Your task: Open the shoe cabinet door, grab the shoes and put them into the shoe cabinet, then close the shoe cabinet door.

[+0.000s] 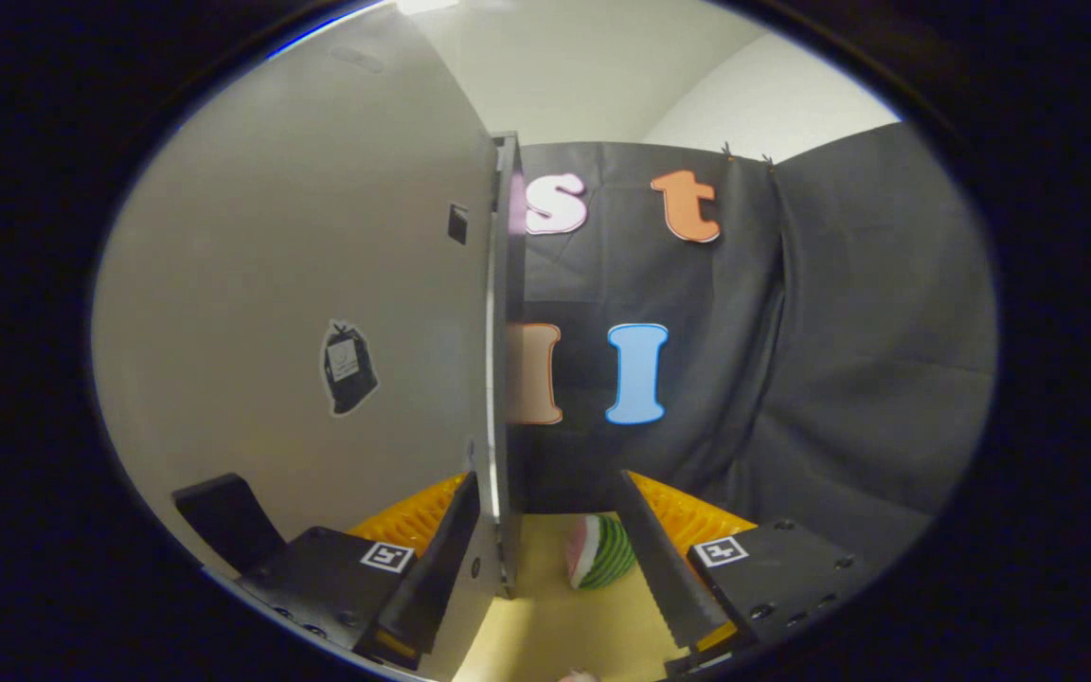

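The shoe cabinet door [318, 284] is a pale grey panel standing upright, seen from close up, with a small black sticker on its face. Its dark free edge [506, 379] runs vertically and reaches down between my fingers, close to the left finger. My gripper [545, 488] is open: the left fingertip lies against the door's face near that edge, and the right finger stands well clear of it. A dark handle-like block [223, 516] sticks out low on the door, left of my left finger.
A watermelon-slice toy [602, 552] lies on the light wooden surface [555, 625] between my fingers, nearer the right one. An orange-yellow ribbed basket [688, 516] sits just beyond the fingertips. Black cloth hangs behind and to the right.
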Motion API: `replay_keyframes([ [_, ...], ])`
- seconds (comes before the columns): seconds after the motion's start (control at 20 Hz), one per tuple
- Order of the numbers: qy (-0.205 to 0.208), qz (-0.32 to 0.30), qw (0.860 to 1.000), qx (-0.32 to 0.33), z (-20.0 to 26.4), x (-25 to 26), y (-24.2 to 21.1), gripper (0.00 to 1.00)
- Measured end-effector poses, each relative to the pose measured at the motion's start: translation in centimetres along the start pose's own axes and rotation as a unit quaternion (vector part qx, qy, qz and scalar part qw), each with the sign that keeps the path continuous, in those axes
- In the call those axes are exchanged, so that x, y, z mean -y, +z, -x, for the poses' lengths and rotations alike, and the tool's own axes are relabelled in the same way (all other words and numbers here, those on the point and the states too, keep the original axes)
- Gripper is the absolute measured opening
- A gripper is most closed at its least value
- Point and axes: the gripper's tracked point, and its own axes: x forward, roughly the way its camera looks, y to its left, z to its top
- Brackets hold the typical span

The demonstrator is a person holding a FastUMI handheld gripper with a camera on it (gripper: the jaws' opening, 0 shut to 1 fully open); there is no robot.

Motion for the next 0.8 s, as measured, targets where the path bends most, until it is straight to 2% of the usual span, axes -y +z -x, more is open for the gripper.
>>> replay_keyframes([
  [0.45, -0.024, -0.025, 0.999, 0.012, -1.3, -11.7, 0.5, 0.92],
  [0.8, 0.024, -0.018, 0.999, 0.012, -5.0, -21.8, 0.6, 0.93],
])
